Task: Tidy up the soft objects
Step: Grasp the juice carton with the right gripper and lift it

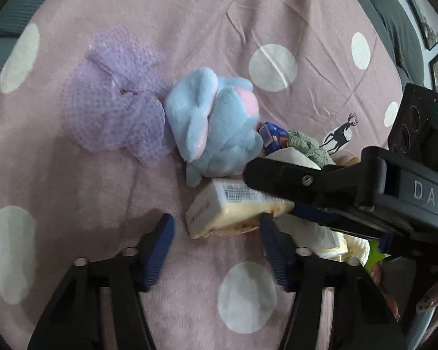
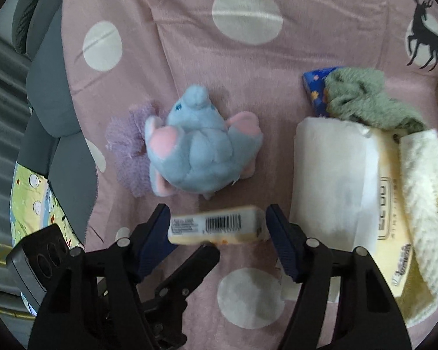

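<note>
My right gripper (image 2: 217, 230) clamps the wrapped packet (image 2: 216, 227); my left gripper (image 1: 217, 230) stands open at its end. Bare fleecy blanket (image 2: 175, 43) spreads at twelve o'clock beyond the plush elephant (image 2: 201, 143).

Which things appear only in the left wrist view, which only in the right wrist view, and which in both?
Left wrist view only: the purple mesh puff seen whole, and framed pictures on the wall.

Right wrist view only: the cream towel, the white wipes pack seen whole, and a yellow patterned cloth.

Both: the blue plush elephant, the barcoded packet, the green cloth and the pink spotted blanket.
</note>
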{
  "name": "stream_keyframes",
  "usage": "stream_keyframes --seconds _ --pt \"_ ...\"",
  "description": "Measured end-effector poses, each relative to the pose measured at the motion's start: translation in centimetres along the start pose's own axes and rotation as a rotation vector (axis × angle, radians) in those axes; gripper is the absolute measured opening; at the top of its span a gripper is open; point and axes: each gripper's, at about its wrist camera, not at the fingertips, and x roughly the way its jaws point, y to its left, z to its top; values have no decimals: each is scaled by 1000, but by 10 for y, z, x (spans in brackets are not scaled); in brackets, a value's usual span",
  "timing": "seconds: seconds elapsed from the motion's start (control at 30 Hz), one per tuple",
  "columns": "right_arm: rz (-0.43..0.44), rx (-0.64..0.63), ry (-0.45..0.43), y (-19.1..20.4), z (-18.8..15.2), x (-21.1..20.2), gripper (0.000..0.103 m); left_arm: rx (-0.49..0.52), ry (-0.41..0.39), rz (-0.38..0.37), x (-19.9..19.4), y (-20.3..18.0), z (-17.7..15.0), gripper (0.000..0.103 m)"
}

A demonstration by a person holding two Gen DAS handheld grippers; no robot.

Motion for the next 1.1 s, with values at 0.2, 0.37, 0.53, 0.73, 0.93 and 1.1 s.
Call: stream_keyframes --seconds 0.2,0.37,0.53,0.73,0.93,1.1 --pt "-28 -40 12 12 2 16 66 -4 -1 -4 9 3 0 46" --pt "-42 -49 -14 19 4 18 64 5 -10 8 3 5 0 43" --pt "-32 -79 -60 30 -3 8 62 57 -31 34 -12 -7 -5 43" --pt "-12 -96 -92 37 -24 -19 62 81 -27 16 -43 -24 -22 43" --pt "-29 -89 -102 27 -68 -46 63 126 59 -15 -58 -47 -64 43" --pt "-89 -40 -68 -1 -106 -55 63 188 141 -14 -56 -71 -98 43"
